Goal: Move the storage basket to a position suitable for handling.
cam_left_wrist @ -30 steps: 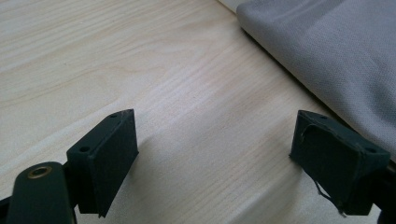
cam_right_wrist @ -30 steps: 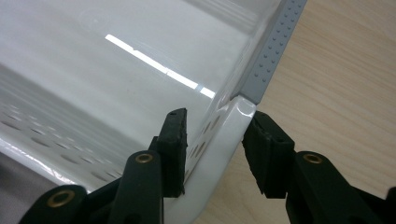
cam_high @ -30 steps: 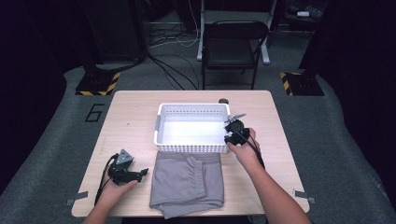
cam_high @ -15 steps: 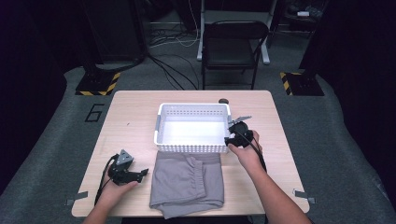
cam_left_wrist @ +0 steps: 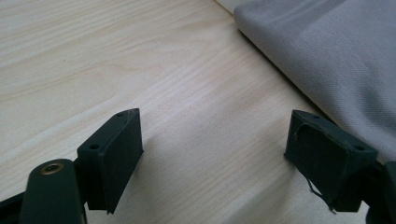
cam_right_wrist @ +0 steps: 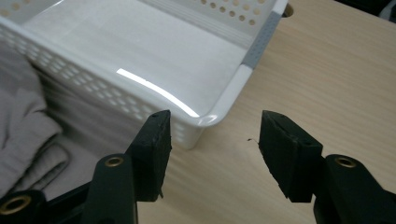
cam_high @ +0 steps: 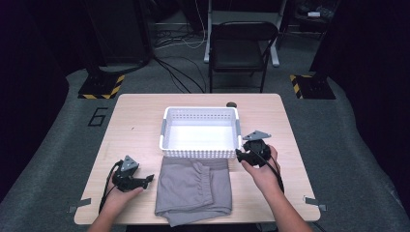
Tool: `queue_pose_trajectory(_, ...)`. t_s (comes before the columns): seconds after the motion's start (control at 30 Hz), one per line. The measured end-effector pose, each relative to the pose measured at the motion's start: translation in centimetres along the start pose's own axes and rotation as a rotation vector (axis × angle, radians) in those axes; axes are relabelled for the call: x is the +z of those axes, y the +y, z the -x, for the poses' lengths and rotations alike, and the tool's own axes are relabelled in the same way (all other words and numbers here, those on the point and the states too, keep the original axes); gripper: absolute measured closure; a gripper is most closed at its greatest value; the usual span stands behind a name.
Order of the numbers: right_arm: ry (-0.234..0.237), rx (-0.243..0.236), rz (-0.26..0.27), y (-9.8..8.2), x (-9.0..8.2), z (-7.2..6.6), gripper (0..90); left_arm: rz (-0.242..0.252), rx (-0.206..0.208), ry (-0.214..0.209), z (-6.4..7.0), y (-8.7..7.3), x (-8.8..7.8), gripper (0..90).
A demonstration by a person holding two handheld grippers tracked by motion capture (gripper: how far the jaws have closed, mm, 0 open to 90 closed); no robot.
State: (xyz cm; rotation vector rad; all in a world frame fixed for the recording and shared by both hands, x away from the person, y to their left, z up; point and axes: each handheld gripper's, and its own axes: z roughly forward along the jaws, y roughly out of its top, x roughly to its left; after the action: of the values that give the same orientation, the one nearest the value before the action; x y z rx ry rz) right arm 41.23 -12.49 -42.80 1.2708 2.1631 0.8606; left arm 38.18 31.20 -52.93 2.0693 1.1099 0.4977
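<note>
We are observing a white perforated plastic basket (cam_high: 200, 132) sitting empty at the middle of the light wooden tabletop (cam_high: 140, 121). A folded grey fabric garment (cam_high: 194, 188) is lying just in front of it, touching its near wall. The left gripper (cam_high: 145, 181) is resting on the tabletop beside the garment's left edge, its fingers (cam_left_wrist: 116, 149) standing apart and holding nothing. The right gripper (cam_high: 240, 155) is hovering at the basket's near right corner, fingers (cam_right_wrist: 154, 149) spread and empty.
</note>
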Motion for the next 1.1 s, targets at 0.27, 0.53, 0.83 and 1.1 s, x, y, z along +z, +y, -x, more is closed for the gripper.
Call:
queue_pose_trajectory(0.27,0.049,0.042,-0.03,-2.5,-0.6,-2.0,44.7,0.001,-0.052,-0.021,0.5,0.3,0.0,23.5)
queue_pose_trajectory(0.53,0.055,0.058,-0.063,-4.2,-0.6,-3.4,45.2,-0.013,-0.126,-0.031,1.4,0.4,-0.6,33.4)
queue_pose_trajectory(0.83,0.042,0.09,-0.079,-5.6,-1.3,-4.6,44.8,-0.044,-0.168,-0.04,5.2,2.8,-3.0,39.0)
queue_pose_trajectory(1.1,0.053,0.109,-0.065,-6.6,-1.8,-4.7,40.7,-0.023,-0.243,-0.069,6.1,3.5,-4.0,36.7)
